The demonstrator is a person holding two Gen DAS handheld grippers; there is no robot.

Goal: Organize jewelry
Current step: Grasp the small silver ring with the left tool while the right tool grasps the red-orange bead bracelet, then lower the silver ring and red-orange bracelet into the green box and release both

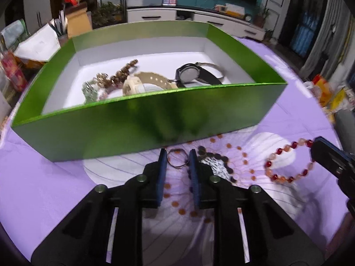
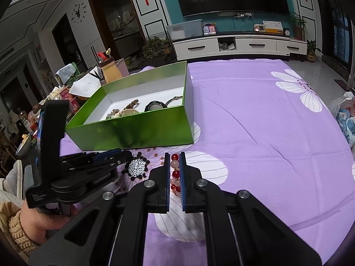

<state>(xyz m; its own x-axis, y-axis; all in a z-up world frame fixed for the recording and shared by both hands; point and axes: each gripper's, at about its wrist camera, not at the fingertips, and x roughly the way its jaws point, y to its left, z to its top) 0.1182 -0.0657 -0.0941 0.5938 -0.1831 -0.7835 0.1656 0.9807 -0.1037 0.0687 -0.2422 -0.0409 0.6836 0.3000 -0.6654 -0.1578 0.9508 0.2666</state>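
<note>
- A living room, with a dark television over a white cabinet, lies behind a purple flowered tablecloth that serves as the work surface.
- A green box stands open on the cloth, low-walled so pieces can be dropped in from above; a black watch, a beige watch and a brown bead string already lie inside.
- The left gripper points down just in front of the box, its fingers narrowed around a small metal ring lying on the cloth; whether the pads already press it I cannot tell.
- The right gripper is clamped on a red and pink bead bracelet, probably ready for lifting into the box.
- A dark bead bracelet lies between the two grippers, not yet collected.
</note>
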